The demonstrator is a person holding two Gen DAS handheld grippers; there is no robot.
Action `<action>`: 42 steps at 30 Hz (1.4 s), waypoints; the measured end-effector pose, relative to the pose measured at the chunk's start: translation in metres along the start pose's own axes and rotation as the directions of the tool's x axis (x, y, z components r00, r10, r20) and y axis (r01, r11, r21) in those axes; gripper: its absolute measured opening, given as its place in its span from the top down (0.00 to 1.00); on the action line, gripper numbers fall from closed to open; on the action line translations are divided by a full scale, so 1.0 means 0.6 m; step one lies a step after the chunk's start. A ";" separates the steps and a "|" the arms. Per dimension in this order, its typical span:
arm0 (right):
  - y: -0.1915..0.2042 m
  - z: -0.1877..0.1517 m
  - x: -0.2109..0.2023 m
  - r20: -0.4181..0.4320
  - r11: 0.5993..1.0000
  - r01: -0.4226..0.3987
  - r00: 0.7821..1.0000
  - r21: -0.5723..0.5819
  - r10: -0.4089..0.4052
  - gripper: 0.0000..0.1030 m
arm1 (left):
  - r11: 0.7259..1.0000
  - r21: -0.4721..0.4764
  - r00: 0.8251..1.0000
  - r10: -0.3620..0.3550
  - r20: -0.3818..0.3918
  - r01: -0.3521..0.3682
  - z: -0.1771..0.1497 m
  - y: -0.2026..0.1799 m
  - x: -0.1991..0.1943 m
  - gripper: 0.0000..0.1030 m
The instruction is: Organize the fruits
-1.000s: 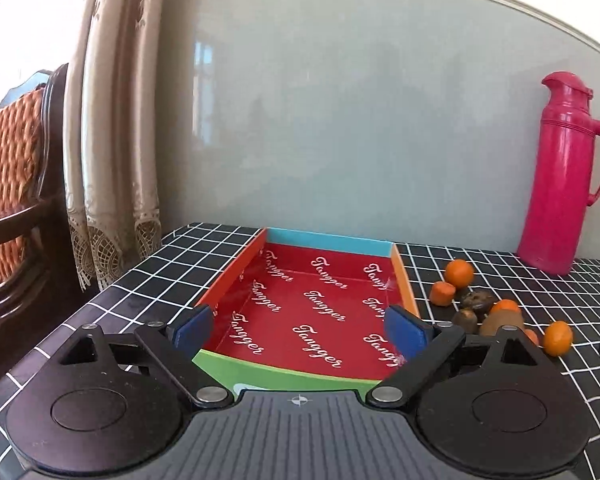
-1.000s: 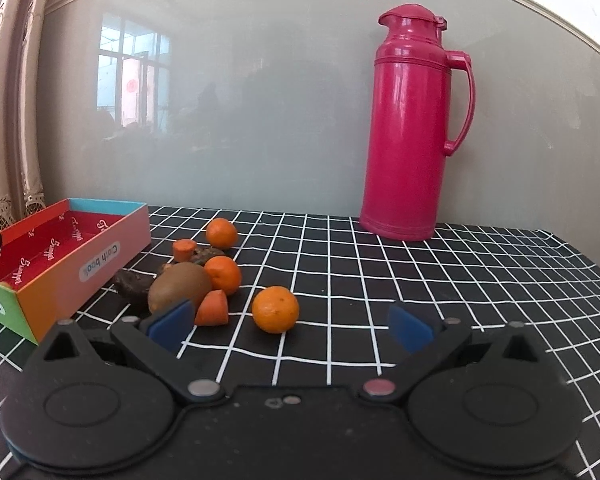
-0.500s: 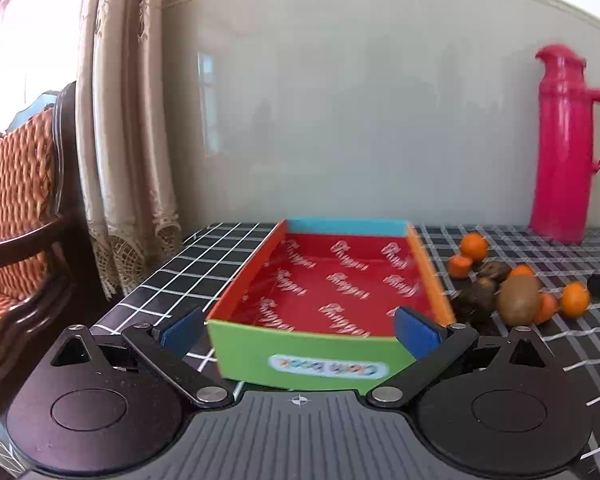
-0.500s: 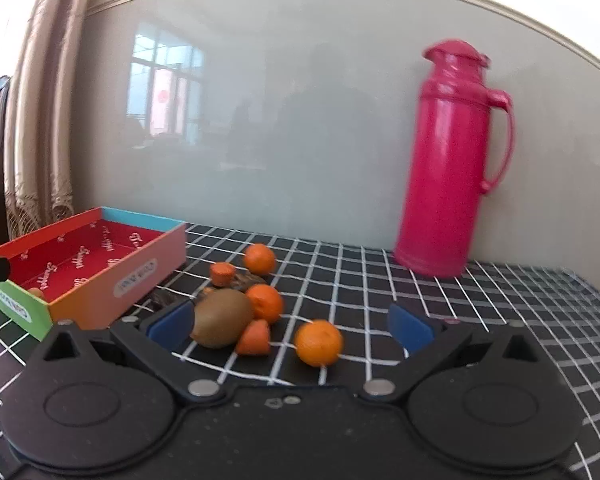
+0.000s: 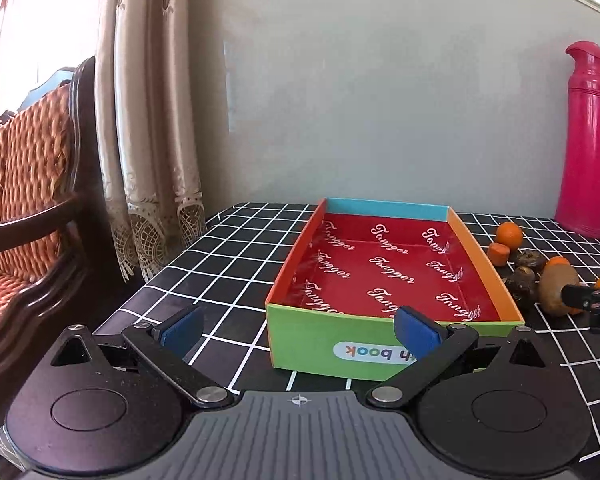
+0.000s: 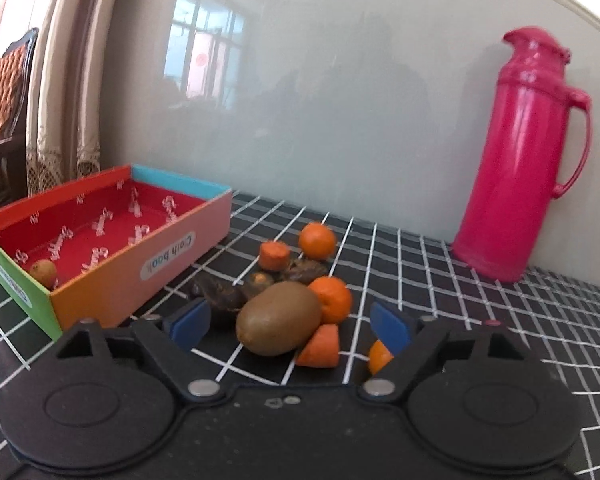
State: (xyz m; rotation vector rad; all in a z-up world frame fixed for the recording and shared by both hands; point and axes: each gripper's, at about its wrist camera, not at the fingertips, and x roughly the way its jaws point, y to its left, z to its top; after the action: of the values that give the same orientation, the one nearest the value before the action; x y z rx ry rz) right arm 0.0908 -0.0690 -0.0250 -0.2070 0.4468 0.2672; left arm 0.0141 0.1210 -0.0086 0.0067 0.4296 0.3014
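Observation:
A shallow coloured box with a red lining stands on the checked tablecloth. One small yellowish fruit lies in its near corner. My left gripper is open just short of the box's green front wall, holding nothing. Right of the box is a heap: a brown kiwi, three small oranges, carrot pieces and dark lumps. My right gripper has the kiwi between its closing jaws, and the blue pads stand clear of it. One orange is half hidden behind the right finger.
A tall pink thermos stands at the back right against the wall. A curtain and a wicker chair are beyond the table's left edge. The cloth left of the box is bare.
My left gripper has drawn back from over the box and shifted left. My right gripper has moved left onto the fruit heap, and its jaws have narrowed around the kiwi.

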 end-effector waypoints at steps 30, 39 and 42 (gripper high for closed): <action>0.038 0.027 0.005 0.047 0.992 0.028 0.999 -0.121 -0.022 0.43 | 1.000 -0.016 0.999 0.021 -0.044 -0.022 -0.010 0.033 0.006 0.02; 0.124 0.067 -0.048 0.193 0.981 -0.145 0.967 -0.130 0.169 0.43 | 0.999 -0.025 0.998 0.037 -0.043 -0.038 -0.012 0.044 0.003 0.02; 0.155 0.071 -0.039 0.163 0.971 -0.185 0.964 -0.151 0.209 0.43 | 0.998 -0.028 0.998 0.048 -0.041 -0.049 -0.014 0.051 0.001 0.02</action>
State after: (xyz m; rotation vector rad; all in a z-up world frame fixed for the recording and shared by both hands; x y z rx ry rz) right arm 0.0599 0.0248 0.0101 -0.2681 0.2718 0.5087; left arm 0.0026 0.1499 -0.0145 -0.0170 0.4654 0.3560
